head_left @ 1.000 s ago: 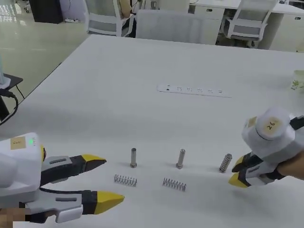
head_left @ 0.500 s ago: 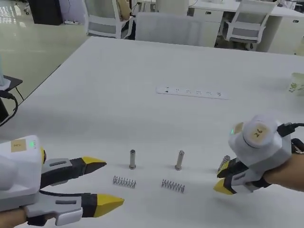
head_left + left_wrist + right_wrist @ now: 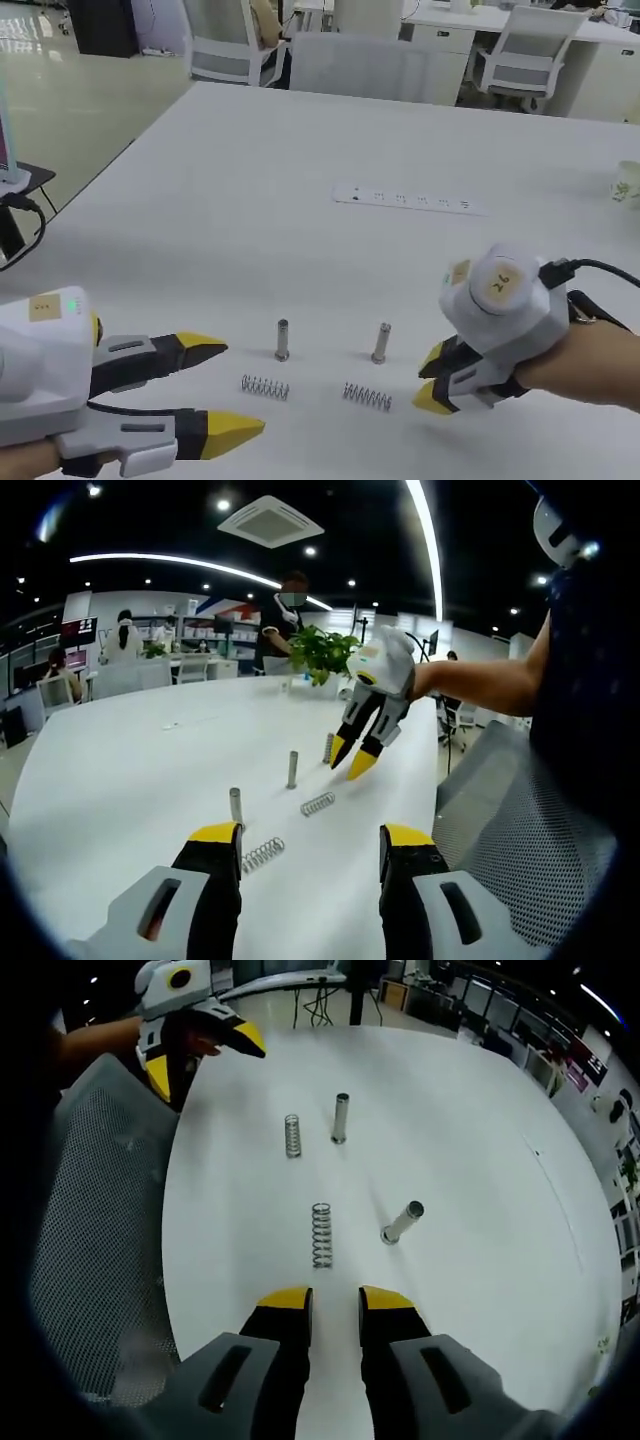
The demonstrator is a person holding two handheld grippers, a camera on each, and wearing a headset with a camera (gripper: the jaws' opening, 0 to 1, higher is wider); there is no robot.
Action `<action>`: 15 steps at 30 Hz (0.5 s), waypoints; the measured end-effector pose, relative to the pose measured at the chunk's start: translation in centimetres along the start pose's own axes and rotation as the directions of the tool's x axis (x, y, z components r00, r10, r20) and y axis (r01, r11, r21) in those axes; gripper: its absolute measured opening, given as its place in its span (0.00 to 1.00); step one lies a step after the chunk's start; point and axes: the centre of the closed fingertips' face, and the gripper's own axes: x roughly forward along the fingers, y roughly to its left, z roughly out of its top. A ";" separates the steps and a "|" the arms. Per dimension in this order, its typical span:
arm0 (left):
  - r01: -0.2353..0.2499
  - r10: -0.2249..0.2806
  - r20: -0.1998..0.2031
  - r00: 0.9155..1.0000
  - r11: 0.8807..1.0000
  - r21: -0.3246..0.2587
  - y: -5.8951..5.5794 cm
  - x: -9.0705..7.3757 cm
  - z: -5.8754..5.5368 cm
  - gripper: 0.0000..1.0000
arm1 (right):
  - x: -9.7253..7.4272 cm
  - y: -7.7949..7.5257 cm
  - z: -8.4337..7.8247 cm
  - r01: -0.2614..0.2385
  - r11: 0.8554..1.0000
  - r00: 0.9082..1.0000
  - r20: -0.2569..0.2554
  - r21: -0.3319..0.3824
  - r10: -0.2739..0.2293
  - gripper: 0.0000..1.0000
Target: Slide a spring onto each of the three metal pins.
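Lying just ahead of right gripper (image 3: 335,1300), fingers narrowly parted: coiled steel spring (image 3: 321,1234). Pinch mid-coil, lightly. Left gripper (image 3: 310,835) gapes, empty.

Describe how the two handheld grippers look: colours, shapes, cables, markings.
Both have chunky white housings, dark grey jaws and pointed yellow tips. The left gripper carries a tan label and a small green light. The right gripper has a round tan sticker with dark marks on top, and a black cable runs from its rear.
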 end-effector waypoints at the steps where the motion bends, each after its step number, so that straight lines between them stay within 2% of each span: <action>1: 0.000 0.000 0.001 1.000 1.000 0.000 0.0 0.0 0.0 0.50 | 0.1 0.1 0.1 -0.002 1.000 1.000 -0.001 -0.005 0.002 0.16; 6: 0.001 -0.001 0.002 1.000 1.000 -0.001 0.0 0.1 0.0 0.50 | 0.9 0.3 0.7 -0.023 1.000 1.000 0.001 -0.016 0.023 0.16; 15: 0.003 -0.003 0.004 1.000 1.000 -0.004 0.1 0.3 0.0 0.50 | 2.5 0.6 0.9 -0.052 0.998 0.999 -0.013 -0.023 0.052 0.14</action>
